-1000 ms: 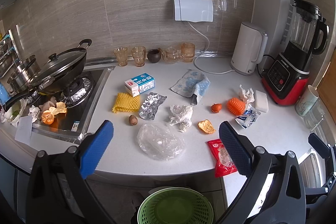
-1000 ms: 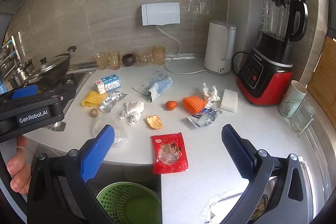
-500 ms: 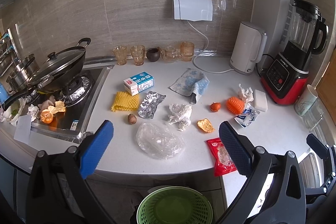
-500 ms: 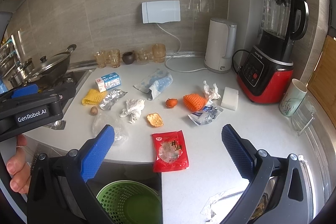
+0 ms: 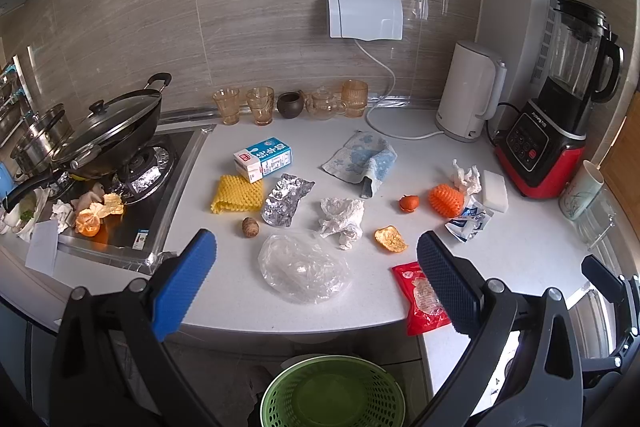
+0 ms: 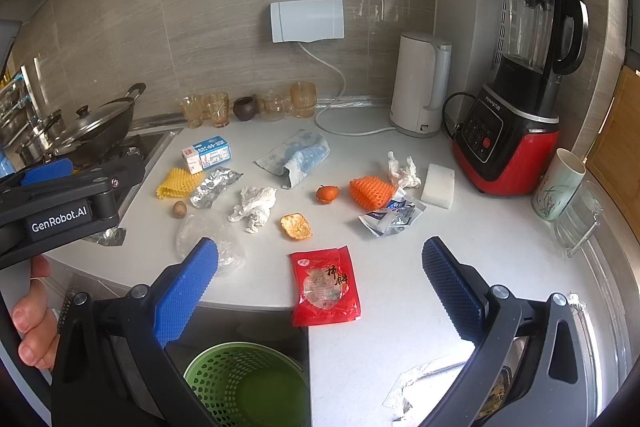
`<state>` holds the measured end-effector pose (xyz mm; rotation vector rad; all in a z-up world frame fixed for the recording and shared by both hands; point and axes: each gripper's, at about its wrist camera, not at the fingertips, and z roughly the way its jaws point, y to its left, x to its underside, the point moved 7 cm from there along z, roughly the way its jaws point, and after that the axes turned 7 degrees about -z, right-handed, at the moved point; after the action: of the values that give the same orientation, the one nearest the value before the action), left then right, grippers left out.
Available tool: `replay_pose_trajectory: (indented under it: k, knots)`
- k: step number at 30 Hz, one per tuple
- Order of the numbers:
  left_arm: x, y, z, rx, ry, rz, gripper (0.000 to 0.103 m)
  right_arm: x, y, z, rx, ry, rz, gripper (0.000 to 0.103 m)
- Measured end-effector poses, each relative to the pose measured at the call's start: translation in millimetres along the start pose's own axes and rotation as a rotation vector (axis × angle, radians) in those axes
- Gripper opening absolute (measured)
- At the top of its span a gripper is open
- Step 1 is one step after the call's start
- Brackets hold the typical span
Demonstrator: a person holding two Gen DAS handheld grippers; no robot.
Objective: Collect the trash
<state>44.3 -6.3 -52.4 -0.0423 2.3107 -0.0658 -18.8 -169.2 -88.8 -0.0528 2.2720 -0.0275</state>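
Both claws hang spread wide and empty over the near edge of the white table: the left claw above a clear bag, the right claw above a red packet printed with Chinese characters I cannot make out. The left claw's body reads "GenRobot.AI". Trash lies scattered on the table: a blue-and-white carton with small unreadable print, foil, peel. A green basket stands below the table edge.
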Motion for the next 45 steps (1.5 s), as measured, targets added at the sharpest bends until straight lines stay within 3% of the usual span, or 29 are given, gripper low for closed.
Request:
replay_pose_trajectory:
  k: [11,16,21,27,31,38,41,44,45]
  knots:
    - [1,23,24,0.035,-0.014,0.011,0.097,7,-4,27,-0.016,0.018,0.035,0.101]
    - [14,44,61,0.034,0.023,0.044,0.097,18,-6,60,-0.006,0.041,0.023,0.101]
    - [34,55,97,0.111,0.073,0.09,0.097,33,-4,93,0.064,0.085,-0.011,0.101]
    - [64,36,152,0.193,0.142,0.207,0.097,63,-10,131,0.079,0.182,0.068,0.101]
    - [74,28,193,0.22,0.197,0.229,0.096,75,-11,144,0.112,0.218,0.085,0.101]
    - [89,22,242,0.222,0.279,0.258,0.075,84,-8,168,0.131,0.258,0.1,0.101]
    - [93,21,252,0.204,0.278,0.296,0.065,86,-8,180,0.13,0.272,0.1,0.101]
    - [92,22,252,0.215,0.27,0.316,0.047,89,-11,192,0.132,0.285,0.091,0.101]
    - [91,23,253,0.218,0.269,0.318,0.036,90,-13,196,0.132,0.29,0.09,0.101]
